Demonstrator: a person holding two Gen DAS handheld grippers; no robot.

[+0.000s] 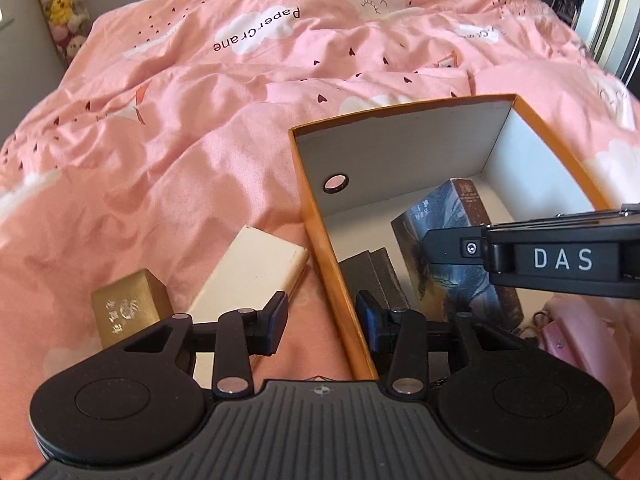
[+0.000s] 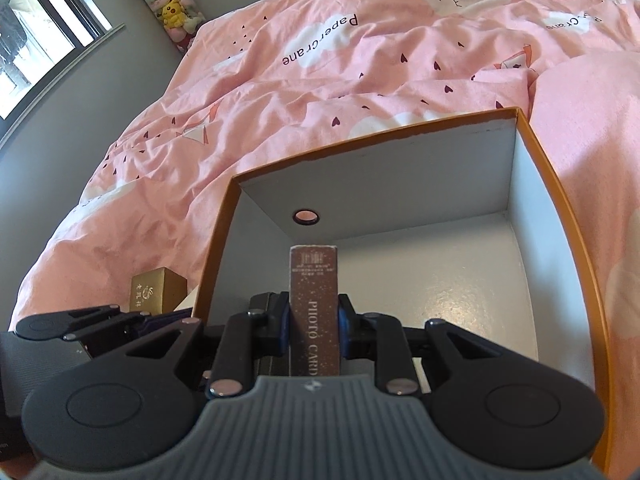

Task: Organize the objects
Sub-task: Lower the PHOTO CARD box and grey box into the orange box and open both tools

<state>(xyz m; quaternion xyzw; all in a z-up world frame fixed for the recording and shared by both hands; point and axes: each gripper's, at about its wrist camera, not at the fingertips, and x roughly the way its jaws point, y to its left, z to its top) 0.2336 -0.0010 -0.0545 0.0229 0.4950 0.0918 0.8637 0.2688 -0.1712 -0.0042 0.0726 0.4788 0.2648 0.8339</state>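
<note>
An open orange box (image 1: 316, 216) with a white inside lies on the pink bed; it also shows in the right wrist view (image 2: 568, 216). My right gripper (image 2: 313, 320) is shut on a brown "PHOTO CARD" box (image 2: 314, 300) and holds it upright inside the orange box; the same card box (image 1: 448, 240) shows in the left wrist view. A dark grey box (image 1: 372, 276) stands inside too. My left gripper (image 1: 322, 322) is open, its jaws astride the orange box's left wall. A gold box (image 1: 128, 308) and a cream flat box (image 1: 248, 280) lie left of it.
The pink duvet (image 1: 200, 120) is rumpled all around. A pink pouch (image 1: 568, 328) lies at the right edge. A tube of plush toys (image 2: 168, 4) stands by the grey wall. A window (image 2: 36, 32) is at far left.
</note>
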